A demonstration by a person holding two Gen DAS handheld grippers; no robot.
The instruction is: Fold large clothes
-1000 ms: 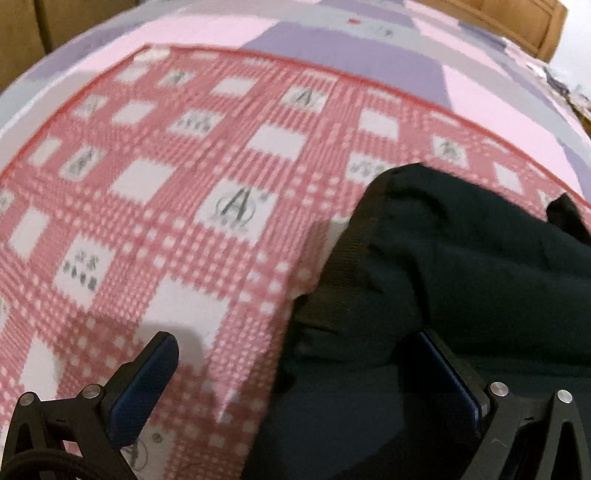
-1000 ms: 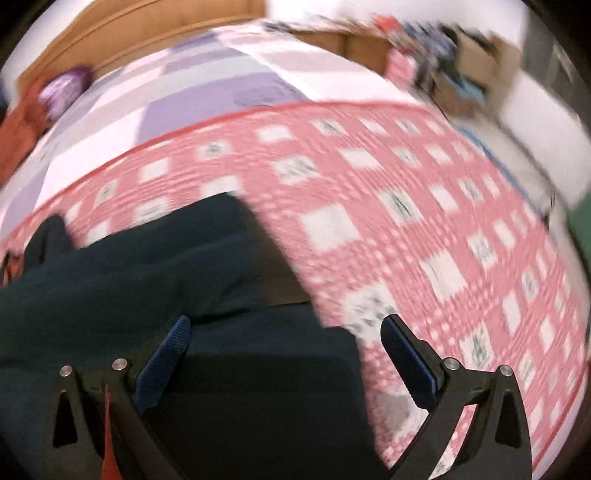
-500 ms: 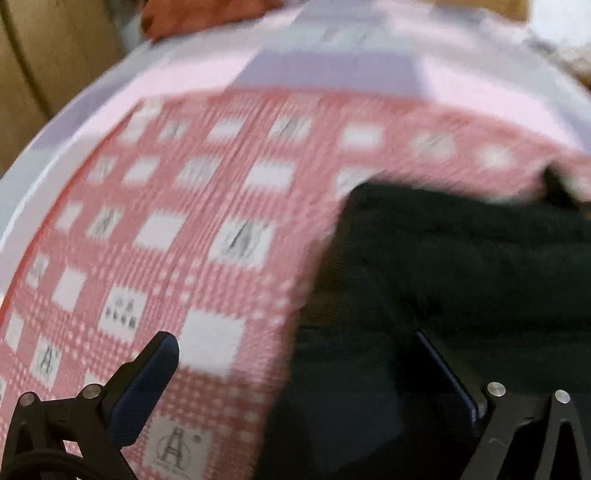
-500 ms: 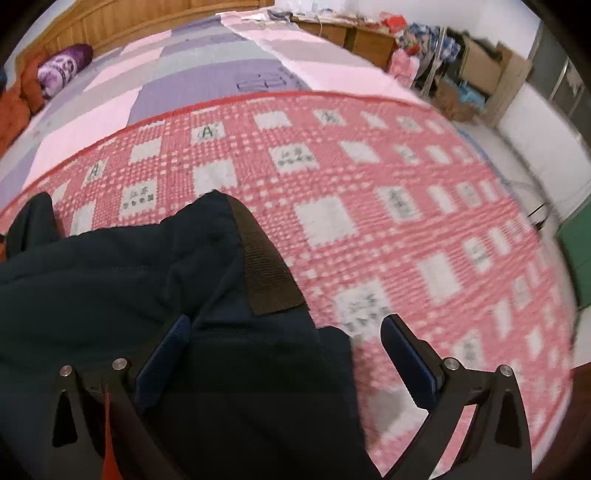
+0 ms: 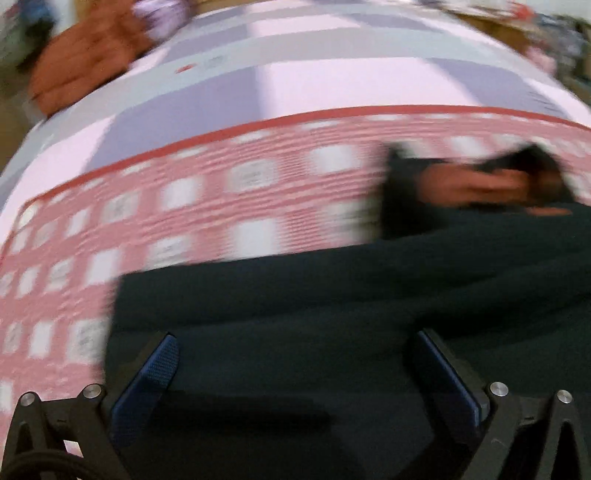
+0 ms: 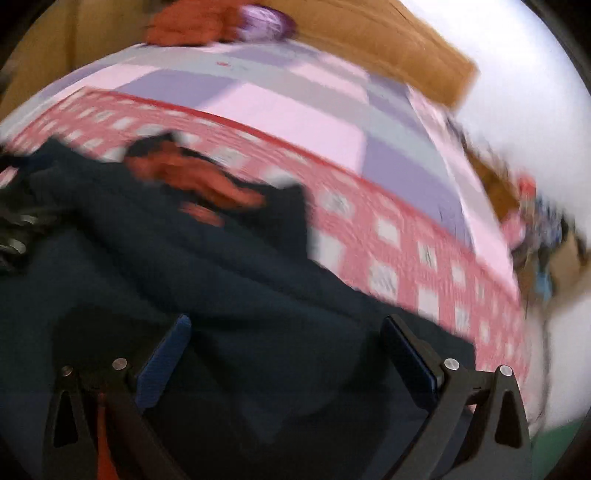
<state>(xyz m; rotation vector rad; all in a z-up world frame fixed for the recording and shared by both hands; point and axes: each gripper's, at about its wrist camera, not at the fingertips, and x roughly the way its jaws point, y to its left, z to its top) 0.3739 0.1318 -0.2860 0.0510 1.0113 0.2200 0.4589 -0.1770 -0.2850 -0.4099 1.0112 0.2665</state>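
Both the left hand-held gripper (image 5: 291,354) and the right hand-held gripper (image 6: 286,336) hang released over the dark garment (image 5: 332,302) spread on the checked blanket (image 5: 184,206), apparently between folds, needing a fresh edge grasp next.

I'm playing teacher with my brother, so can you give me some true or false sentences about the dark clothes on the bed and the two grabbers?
1. The left hand-held gripper is open, with nothing pinched between its fingers. True.
2. The dark garment lies on a green striped blanket. False: it lies on a red and white checked blanket.
3. The right hand-held gripper is shut tight on the garment. False: its jaws stand wide apart above the dark cloth.
4. An orange cloth sits at the far end of the bed. True.
5. The pictures are sharp and still. False: both views are blurred.
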